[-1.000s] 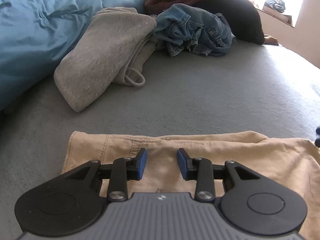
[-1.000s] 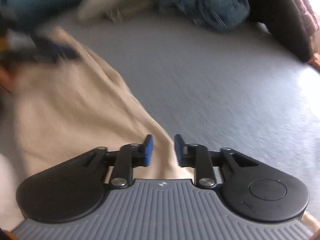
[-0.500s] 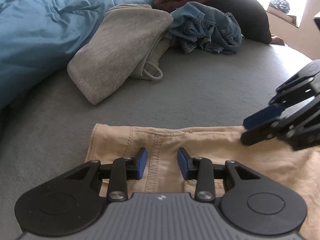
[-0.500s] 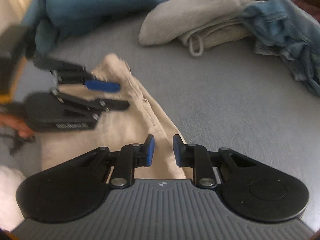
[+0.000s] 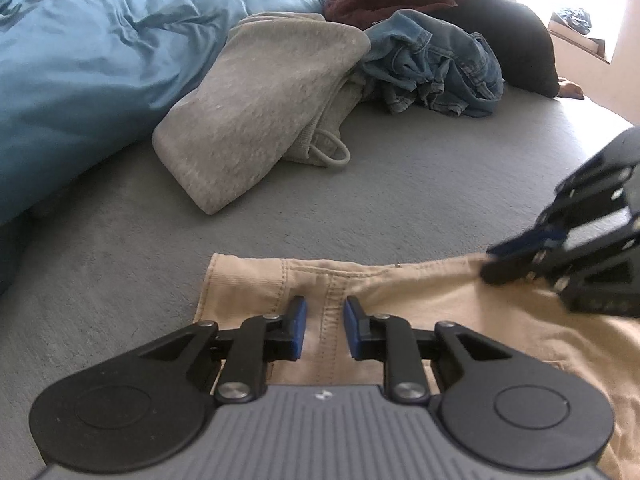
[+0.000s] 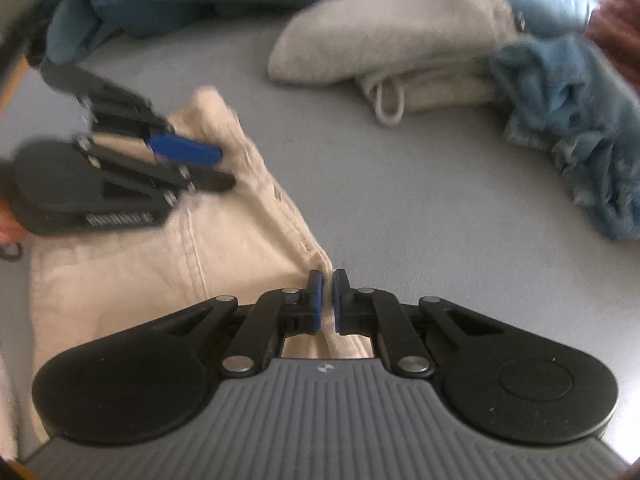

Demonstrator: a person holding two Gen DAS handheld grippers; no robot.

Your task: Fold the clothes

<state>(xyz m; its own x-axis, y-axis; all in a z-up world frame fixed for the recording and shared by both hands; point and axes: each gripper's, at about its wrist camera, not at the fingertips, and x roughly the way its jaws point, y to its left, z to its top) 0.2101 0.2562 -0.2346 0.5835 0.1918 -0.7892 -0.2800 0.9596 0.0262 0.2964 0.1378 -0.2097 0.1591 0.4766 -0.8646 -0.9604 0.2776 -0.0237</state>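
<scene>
Pinching nearly together, my right gripper (image 6: 327, 295) has its blue pads on either side of a raised edge of the beige trousers (image 6: 168, 264), right at the waistband corner; the narrow gap looks filled by a fold of cloth, so I read it as clamped on the fabric. My left gripper (image 5: 325, 328) sits low over the same waistband with its fingers parted, a stitched seam running between them, holding nothing. The trousers are a ribbed, corduroy-like cotton with double stitching, lying flat on the grey, felt-like bed sheet (image 5: 420, 184). Both tools point forward, level with the bed and near each other along the waistband. Farther out lie a soft grey hoodie (image 5: 264, 108) with a looped drawstring, crumpled denim jeans (image 5: 436, 68), and a smooth blue duvet (image 5: 88, 56).
</scene>
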